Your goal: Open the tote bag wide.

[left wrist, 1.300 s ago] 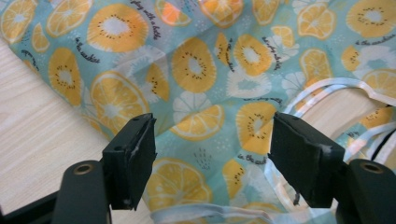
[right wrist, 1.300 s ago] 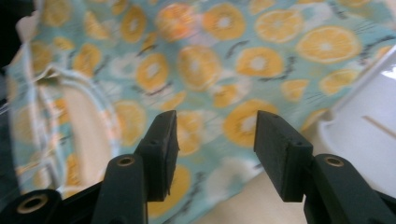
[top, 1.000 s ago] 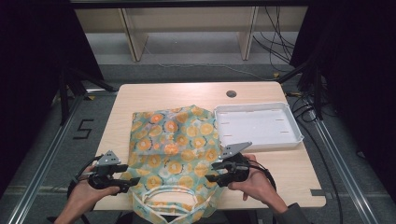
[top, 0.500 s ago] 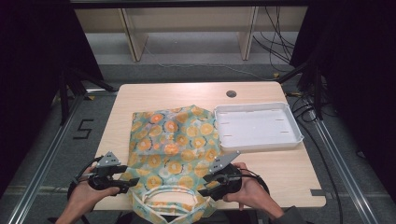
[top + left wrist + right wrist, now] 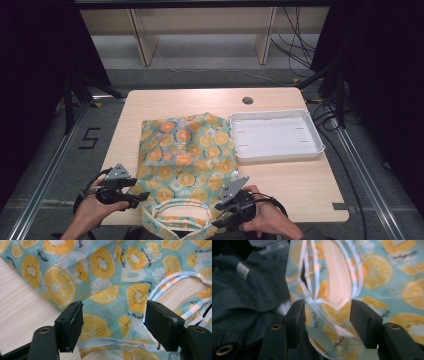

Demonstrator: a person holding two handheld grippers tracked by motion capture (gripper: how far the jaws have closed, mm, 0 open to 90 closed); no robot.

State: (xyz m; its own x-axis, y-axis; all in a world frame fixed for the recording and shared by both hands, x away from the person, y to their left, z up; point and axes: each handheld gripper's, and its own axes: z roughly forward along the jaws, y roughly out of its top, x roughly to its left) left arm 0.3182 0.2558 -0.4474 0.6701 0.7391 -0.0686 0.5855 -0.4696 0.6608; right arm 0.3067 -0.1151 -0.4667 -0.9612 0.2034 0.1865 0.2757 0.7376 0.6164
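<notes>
On the near left of the table, at roughly 7 o'clock in the high view, your left gripper sits with its jaws spread wide; nothing is pinched. Seen through the left gripper view, the fruit-print bag lies flat beneath and between those jaws, with bare wood at 9 o'clock. Its white handles loop off toward 3 o'clock.

At table centre, the bag spreads from 12 o'clock down to the near edge, handles overhanging at 6 o'clock.

At 5 o'clock, your right gripper has its jaws apart, pads not pressing. From the right gripper view, the bag's handle edge lies between them, with dark clothing at 9 o'clock.

At 2 o'clock from centre, the white tray sits touching the bag's right edge.
</notes>
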